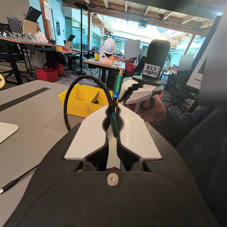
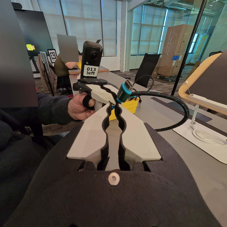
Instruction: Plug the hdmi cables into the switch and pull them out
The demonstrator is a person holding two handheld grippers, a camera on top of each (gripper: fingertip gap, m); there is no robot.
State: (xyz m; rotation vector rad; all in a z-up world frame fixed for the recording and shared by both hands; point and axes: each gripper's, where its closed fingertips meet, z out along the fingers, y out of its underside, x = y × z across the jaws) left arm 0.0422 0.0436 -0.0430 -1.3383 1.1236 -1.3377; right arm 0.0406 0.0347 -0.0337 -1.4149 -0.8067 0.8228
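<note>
A black braided HDMI cable with green plugs curls in a loop above the grey table. My left gripper is shut on the cable just behind one green plug, which hangs back between its fingers. My right gripper faces it tip to tip and is shut on the same bundle. The second green plug sticks up beside the tips, metal end free; it also shows in the left wrist view. The cable loop swings out to the right. No switch is in view.
A yellow bin stands on the table just beyond the grippers, also seen in the right wrist view. A white stand base with a tilted board lies to the right. A thin black cable lies at the left. Red bins, chairs and people are farther off. My two grippers' fingertips are within a few centimetres of each other.
</note>
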